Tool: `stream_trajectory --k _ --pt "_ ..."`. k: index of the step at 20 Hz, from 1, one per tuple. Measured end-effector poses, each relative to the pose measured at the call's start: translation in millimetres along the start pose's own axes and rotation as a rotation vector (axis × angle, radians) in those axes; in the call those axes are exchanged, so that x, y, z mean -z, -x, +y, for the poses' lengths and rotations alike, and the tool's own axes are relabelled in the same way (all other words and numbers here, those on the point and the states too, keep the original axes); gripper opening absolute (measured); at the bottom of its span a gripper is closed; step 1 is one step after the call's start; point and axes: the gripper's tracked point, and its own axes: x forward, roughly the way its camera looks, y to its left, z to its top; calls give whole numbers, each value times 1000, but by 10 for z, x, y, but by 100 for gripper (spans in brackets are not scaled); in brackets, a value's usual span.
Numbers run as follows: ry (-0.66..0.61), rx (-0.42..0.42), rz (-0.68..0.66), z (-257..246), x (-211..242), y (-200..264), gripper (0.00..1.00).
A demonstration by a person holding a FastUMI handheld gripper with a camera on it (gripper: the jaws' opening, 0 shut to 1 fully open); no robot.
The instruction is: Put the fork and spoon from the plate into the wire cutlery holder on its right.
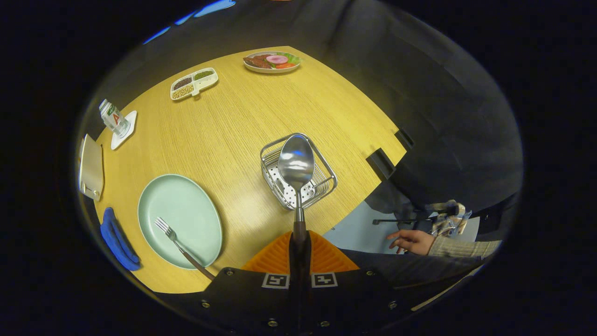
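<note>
Seen from above along the gripper (pixel 299 242), the two fingers were clamped together on the dark handle of a spoon (pixel 296 164), its bowl pointing ahead toward twelve o'clock and hanging over the wire cutlery holder (pixel 280 154), a square chrome basket with a perforated floor on a pale wooden desk (pixel 233 126). At about nine o'clock from the holder lay a mint-green plate (pixel 186 210), and on its near rim rested the fork (pixel 175 240), tines on the plate, handle overhanging toward the gripper. To place the spoon well, it seemed best to keep the bowl centred inside the wire rim, lower until it sat within the walls, and only then part the fingers, so the spoon would not tip over the low side. The holder stood near the desk's edge at three o'clock, beyond which the floor dropped away and a person's hand (pixel 413 241) hovered, so a sideways drift that way looked risky. Open wood lay between holder and plate, giving a free lane back to the fork. Farther off, at eleven to twelve o'clock, sat a divided snack tray (pixel 194 83), a food plate (pixel 272 61), and a bottle (pixel 113 117) on a coaster, well apart; a blue cloth (pixel 116 240) lay past the plate.
</note>
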Motion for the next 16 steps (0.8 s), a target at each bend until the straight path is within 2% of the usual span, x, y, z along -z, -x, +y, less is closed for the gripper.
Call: stream_trajectory --k 9,11,12,16 --pt "21 -9 16 2 -106 -64 3" --pt "24 -22 -2 30 -159 -72 7" --pt "29 0 -5 -5 -191 -98 10" --pt "42 2 -49 -18 -384 -24 12"
